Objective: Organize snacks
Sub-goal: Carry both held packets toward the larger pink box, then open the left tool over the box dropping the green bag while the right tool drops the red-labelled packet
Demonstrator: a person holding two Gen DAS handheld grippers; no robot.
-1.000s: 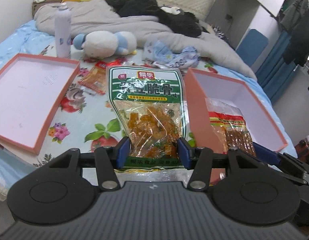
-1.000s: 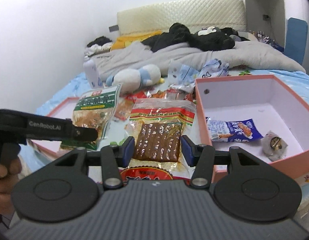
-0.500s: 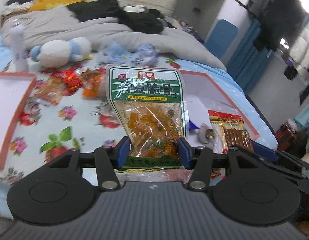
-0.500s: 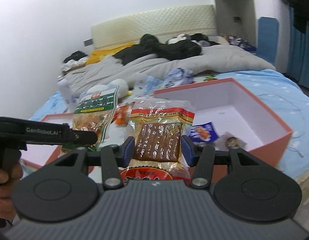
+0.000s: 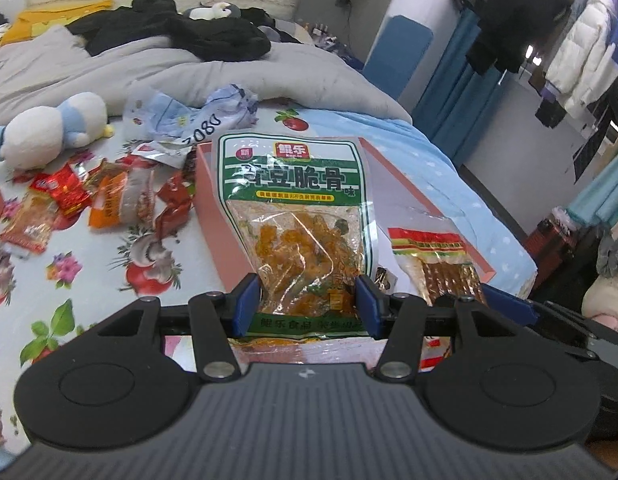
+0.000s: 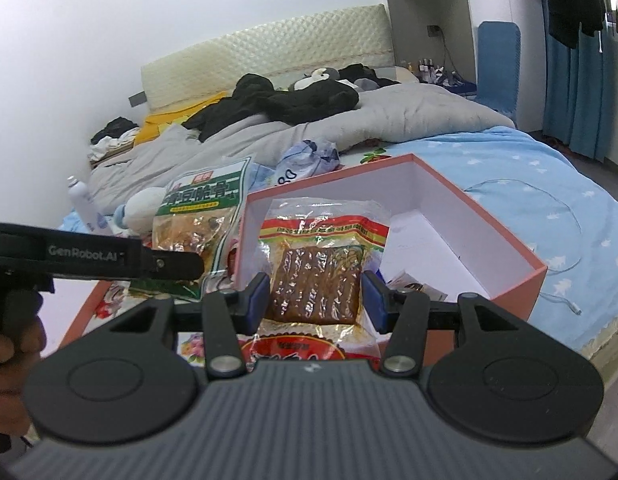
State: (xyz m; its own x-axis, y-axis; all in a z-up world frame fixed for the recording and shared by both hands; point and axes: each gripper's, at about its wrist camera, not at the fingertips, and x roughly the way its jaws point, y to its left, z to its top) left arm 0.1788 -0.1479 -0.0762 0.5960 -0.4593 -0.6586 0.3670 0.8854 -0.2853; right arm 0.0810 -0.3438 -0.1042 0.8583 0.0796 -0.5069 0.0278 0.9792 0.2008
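left gripper (image 5: 307, 300) is clamping the lower part of a green snack bag (image 5: 295, 216), holding it upright above the near edge of the pink box (image 6: 521, 264) on the bed. right gripper (image 6: 315, 302) is likewise gripping a red-banded packet of brown strips (image 6: 317, 276), hanging just over the box's near wall. both packets are looking mid-carry, not yet set down. judging by this, the placing step is under way; next each hand is needing to lower its packet inside the white interior, beside the small snacks (image 6: 413, 284) already lying there, then loosen its jaws.
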